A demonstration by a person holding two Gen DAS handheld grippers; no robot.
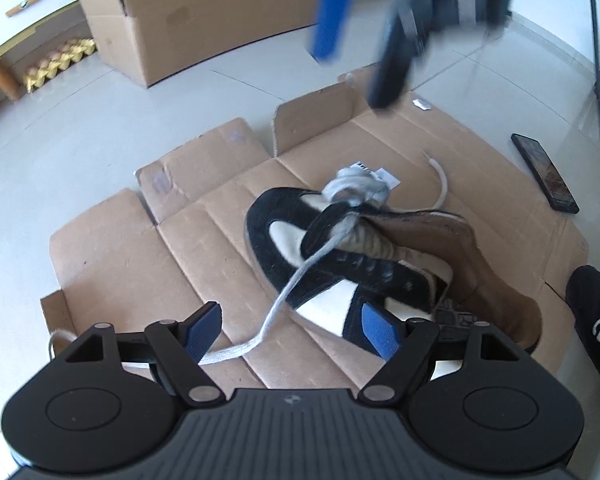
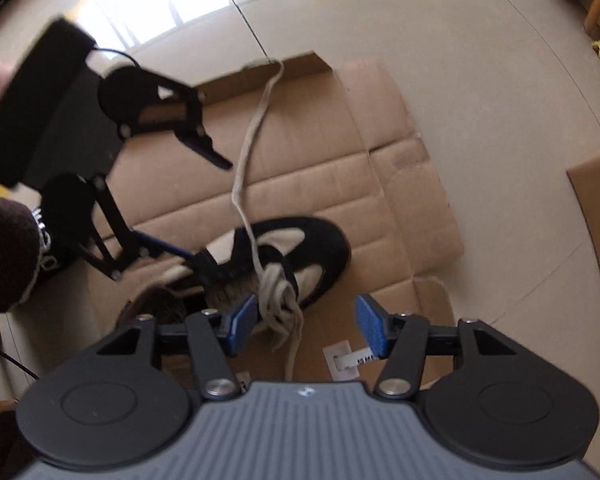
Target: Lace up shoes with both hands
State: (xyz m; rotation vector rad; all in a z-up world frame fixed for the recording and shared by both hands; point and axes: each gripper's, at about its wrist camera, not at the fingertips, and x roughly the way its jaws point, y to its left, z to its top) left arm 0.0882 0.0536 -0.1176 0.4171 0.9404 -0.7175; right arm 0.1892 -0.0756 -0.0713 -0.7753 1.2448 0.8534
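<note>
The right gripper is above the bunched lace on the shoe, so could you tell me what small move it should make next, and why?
Probably ease the right gripper down and close on the lace bundle. Its jaws stand apart with nothing pinched, and the bundle lies loose on the shoe, just ahead of the left pad.

Matt black suede shoe [image 1: 284, 236], woven cloth lace [image 1: 296, 280] — on rough brown cardboard [image 1: 204, 224], glossy floor tiles [image 1: 100, 112].

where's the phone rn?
In the left wrist view, the black phone lies on the tiled floor at the right edge, just off the flattened cardboard, beyond the black and white shoe.
</note>
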